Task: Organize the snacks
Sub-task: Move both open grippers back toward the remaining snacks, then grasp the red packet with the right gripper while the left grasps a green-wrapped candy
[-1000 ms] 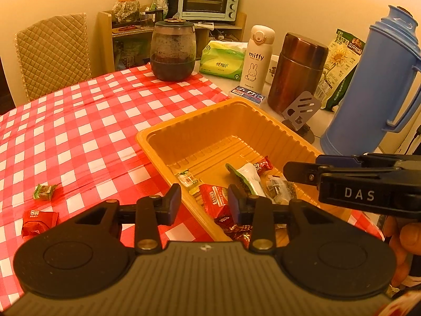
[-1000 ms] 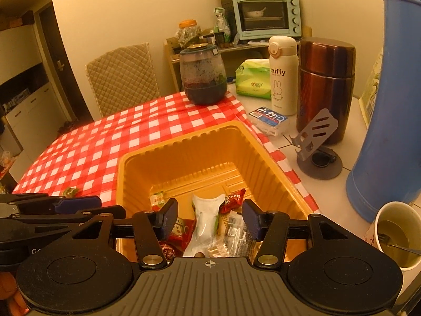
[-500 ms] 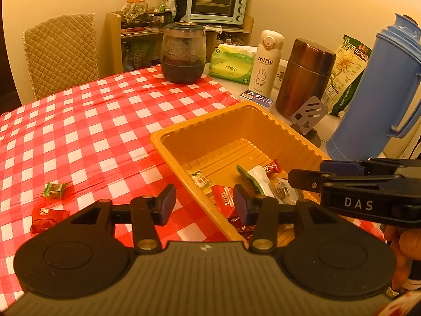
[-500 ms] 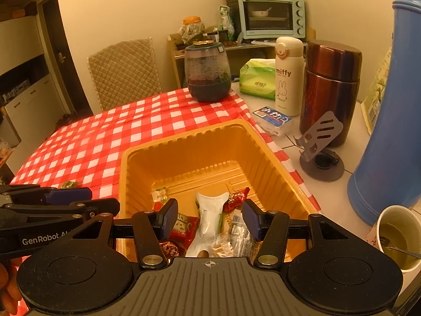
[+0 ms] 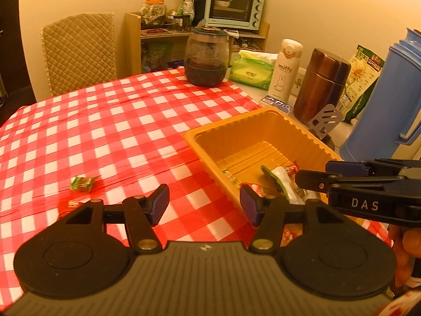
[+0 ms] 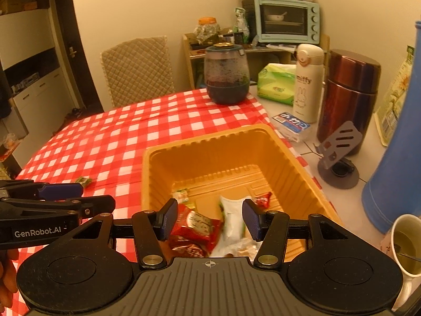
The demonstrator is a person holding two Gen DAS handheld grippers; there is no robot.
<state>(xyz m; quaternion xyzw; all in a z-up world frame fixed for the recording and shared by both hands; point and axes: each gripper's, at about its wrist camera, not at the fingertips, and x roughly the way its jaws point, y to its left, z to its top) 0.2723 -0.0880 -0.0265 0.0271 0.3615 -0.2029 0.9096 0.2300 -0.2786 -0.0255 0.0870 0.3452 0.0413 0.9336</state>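
Note:
An orange plastic tray (image 5: 263,115) (image 6: 210,142) sits on the red checked tablecloth and holds several wrapped snacks, among them a red packet (image 6: 197,223) and a white-green packet (image 6: 232,216). A green candy (image 5: 83,183) (image 6: 84,181) and a red packet (image 5: 69,205) lie loose on the cloth left of the tray. My left gripper (image 5: 204,204) is open and empty, above the cloth at the tray's near left corner. My right gripper (image 6: 208,218) is open and empty, over the tray's near end above the snacks.
At the back stand a dark glass jar (image 5: 206,55), a green tissue pack (image 5: 251,69), a white Miffy bottle (image 5: 285,71), a brown flask (image 5: 322,84), a phone stand (image 6: 339,155) and a blue thermos (image 5: 381,105). A cup (image 6: 406,245) stands at the right.
My left gripper has swung left, away from the tray, bringing the loose candies more into view. My right gripper has moved slightly back over the tray's near end. Both stay open.

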